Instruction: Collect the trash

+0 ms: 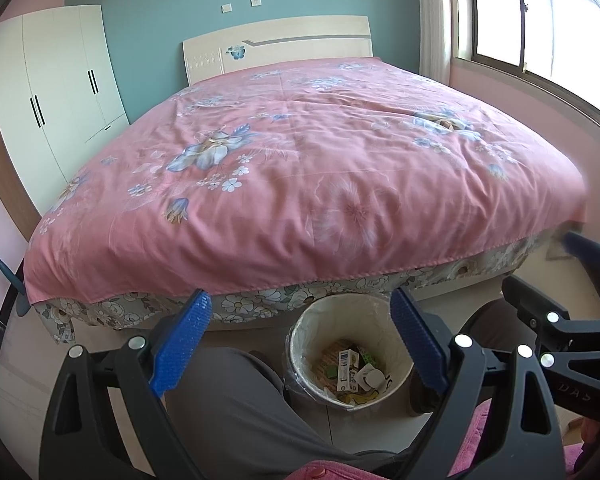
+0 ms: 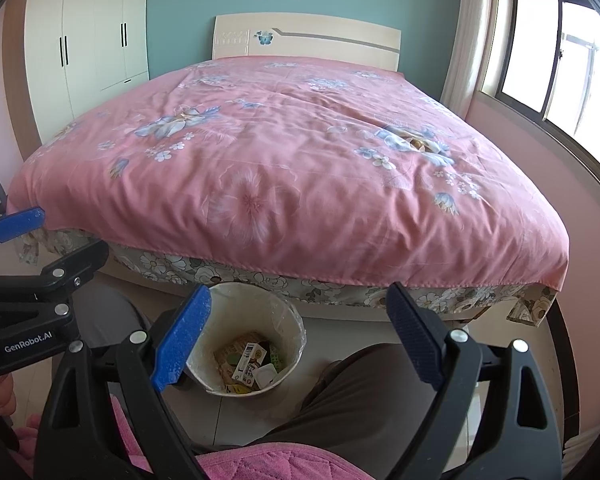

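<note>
Left wrist view: bed with pink floral cover fills the frame; white wardrobe seen at far left, window at right. Trash bin is lined with a clear bag and stands on the floor at the foot of the bed, between a person's knees. Trash is already inside: small cartons, wrappers, a white lid-like piece. Nothing is seen lying on the bed cover.

Left gripper is held angled down over the bin, jaws spread wide, nothing between the blue pads. Right gripper is posed the same way, released and empty, just beside the left one. Pink quilted fabric is visible under both grippers.
</note>
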A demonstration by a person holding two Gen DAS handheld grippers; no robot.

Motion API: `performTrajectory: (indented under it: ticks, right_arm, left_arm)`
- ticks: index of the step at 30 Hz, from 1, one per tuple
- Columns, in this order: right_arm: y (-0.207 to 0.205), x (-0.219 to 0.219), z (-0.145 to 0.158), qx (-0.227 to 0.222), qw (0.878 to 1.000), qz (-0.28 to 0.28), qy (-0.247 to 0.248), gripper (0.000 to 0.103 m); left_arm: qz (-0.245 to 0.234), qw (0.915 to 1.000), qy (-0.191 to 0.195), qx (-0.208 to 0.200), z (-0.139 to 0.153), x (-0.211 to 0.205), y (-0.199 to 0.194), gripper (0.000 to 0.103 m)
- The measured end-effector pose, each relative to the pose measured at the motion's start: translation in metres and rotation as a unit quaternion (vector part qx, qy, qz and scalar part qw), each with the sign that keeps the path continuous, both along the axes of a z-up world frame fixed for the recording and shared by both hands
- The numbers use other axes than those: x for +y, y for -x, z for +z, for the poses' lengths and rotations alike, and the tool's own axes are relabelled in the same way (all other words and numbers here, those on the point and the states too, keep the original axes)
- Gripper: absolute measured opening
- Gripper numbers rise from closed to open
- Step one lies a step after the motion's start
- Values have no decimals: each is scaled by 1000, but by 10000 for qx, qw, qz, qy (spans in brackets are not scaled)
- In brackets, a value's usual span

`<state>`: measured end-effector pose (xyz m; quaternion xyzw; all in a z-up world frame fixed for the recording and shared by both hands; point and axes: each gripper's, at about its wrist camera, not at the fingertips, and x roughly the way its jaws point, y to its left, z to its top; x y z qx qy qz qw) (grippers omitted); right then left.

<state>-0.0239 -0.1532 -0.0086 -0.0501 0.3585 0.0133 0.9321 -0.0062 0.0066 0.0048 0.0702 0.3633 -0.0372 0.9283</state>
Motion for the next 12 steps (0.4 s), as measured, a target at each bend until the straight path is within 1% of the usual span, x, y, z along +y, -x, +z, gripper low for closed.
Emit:
performTrajectory:
  ticks: [12]
  right_arm:
    - [-1,1,-2,51,10000,5,-37,88]
  left_arm:
    - [10,10000,6,23,-3,0,0,92]
